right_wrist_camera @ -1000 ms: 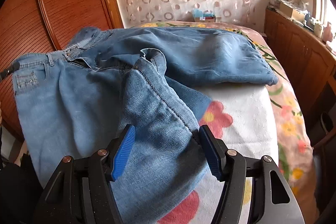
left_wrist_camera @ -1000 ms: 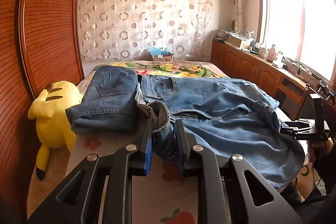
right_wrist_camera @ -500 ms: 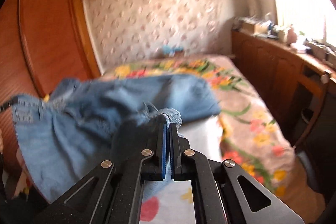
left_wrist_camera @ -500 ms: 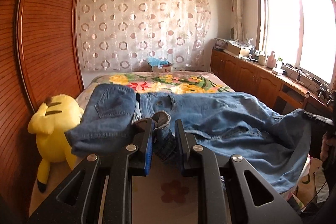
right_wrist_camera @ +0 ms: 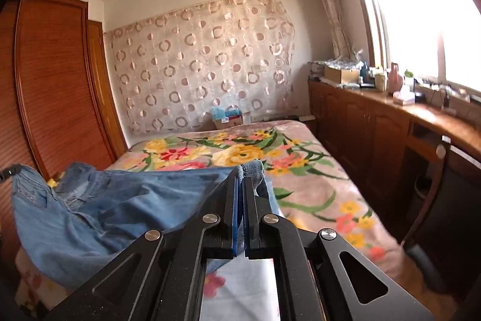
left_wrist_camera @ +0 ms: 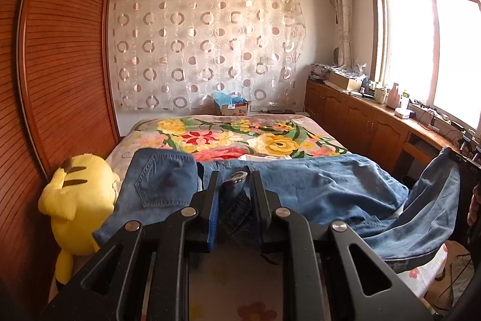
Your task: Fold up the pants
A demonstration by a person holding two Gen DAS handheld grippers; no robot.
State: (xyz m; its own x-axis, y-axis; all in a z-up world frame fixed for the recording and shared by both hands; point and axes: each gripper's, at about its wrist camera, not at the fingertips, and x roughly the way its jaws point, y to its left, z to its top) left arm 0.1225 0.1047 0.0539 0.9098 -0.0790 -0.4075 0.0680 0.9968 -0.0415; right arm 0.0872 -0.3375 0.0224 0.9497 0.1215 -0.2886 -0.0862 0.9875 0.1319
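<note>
Blue jeans lie across the near end of the floral bed. My left gripper is shut on a bunched fold of the jeans near the waistband, lifted off the bed. In the right wrist view the jeans hang to the left, and my right gripper is shut on a leg end of them, the denim poking up past the blue pads. At the right edge of the left wrist view the raised leg hangs from the other gripper, mostly hidden.
A yellow plush toy leans between the bed and the wooden wardrobe on the left. Wooden cabinets with clutter on top run under the window on the right. A box stands by the curtain behind the bed.
My right gripper closed on the leg end and lifted it off the bed. My left gripper rose with its fold of denim, and both views tipped up toward the far wall.
</note>
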